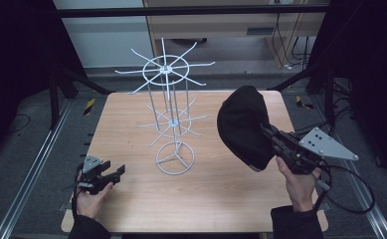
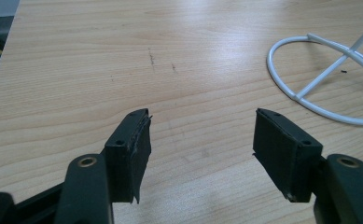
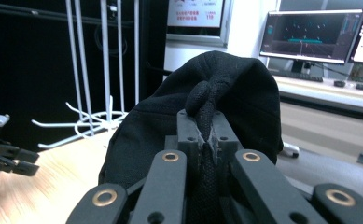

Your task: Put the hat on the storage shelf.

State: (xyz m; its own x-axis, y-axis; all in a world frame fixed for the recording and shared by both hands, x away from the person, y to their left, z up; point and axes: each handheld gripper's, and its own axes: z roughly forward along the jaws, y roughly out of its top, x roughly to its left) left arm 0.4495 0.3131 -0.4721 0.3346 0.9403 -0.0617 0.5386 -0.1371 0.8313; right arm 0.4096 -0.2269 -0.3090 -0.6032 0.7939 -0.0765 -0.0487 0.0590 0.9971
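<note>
Right tool (image 1: 269, 133) raised, jaws clamped; left tool (image 1: 112, 172) low, jaws apart.

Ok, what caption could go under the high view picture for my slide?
Right claw shut on a black hat, held above the table beside a white wire rack; left claw open.

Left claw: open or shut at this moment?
Open. The left claw shows its two pads apart with bare table between them, gripping nothing.
</note>
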